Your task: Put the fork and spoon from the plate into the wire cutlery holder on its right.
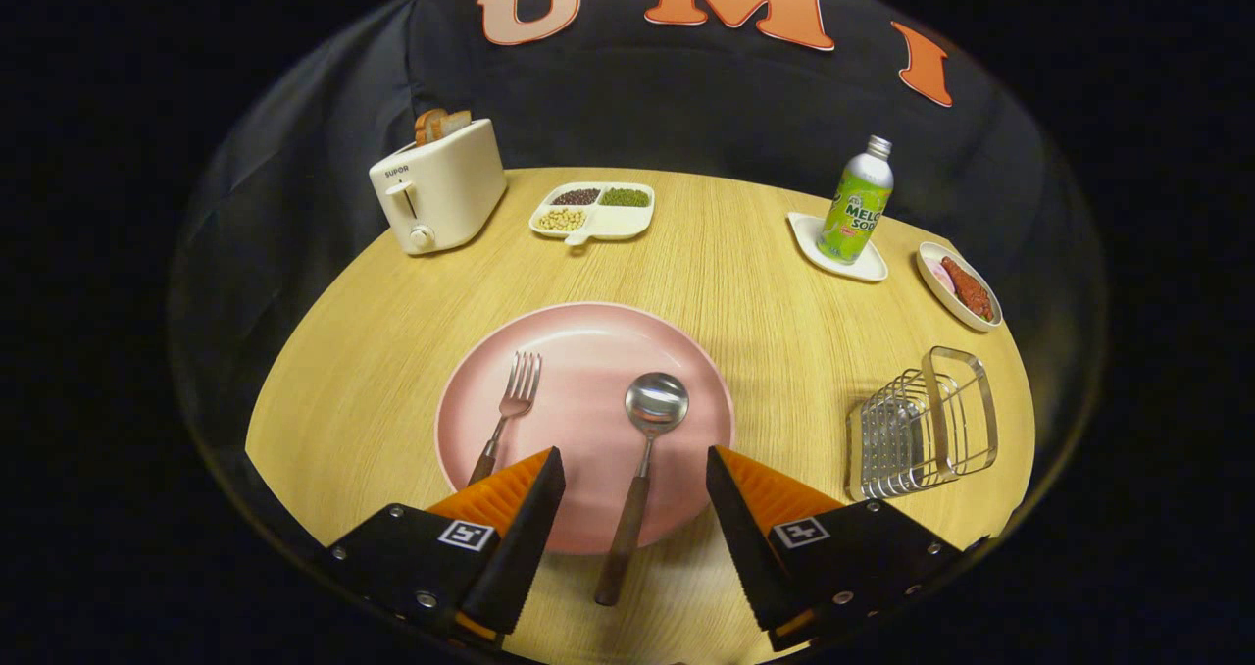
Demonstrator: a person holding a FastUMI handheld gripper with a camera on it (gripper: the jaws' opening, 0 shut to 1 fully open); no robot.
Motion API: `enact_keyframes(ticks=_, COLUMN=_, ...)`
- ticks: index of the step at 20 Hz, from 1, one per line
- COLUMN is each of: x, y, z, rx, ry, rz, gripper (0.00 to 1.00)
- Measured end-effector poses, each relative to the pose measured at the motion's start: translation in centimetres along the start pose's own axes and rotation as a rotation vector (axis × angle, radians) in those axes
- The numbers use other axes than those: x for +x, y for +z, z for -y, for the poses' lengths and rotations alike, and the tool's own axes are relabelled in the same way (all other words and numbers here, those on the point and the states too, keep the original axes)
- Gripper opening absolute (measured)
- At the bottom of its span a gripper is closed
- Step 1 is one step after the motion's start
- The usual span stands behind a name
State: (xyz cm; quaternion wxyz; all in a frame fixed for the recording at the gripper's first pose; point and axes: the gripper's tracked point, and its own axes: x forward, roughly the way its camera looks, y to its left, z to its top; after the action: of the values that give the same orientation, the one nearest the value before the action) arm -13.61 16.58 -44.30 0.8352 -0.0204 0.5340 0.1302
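Observation:
A pink plate (588,346) lies on the wooden table just ahead of my fingers. On it rests a metal fork (510,410) with a brown handle, left of a metal spoon (642,449) whose brown handle runs back over the plate's near rim, between my fingers. My gripper (635,479) is open, hovering above the plate's near edge, holding nothing. The left fingertip covers the end of the fork's handle. The wire cutlery holder (922,425) stands on the table right of the plate, beyond my right finger.
A cream toaster (438,196) with bread stands at the far left. A divided dish of beans (593,212) sits at the back. A green soda bottle (858,204) on a white coaster and a small dish of food (961,287) are at the far right.

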Motion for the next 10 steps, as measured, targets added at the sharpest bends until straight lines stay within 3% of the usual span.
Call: enact_keyframes(ticks=10, x=2.0, y=-2.8, z=-0.3, rx=0.044, ry=-0.027, rz=-0.185, gripper=0.41)
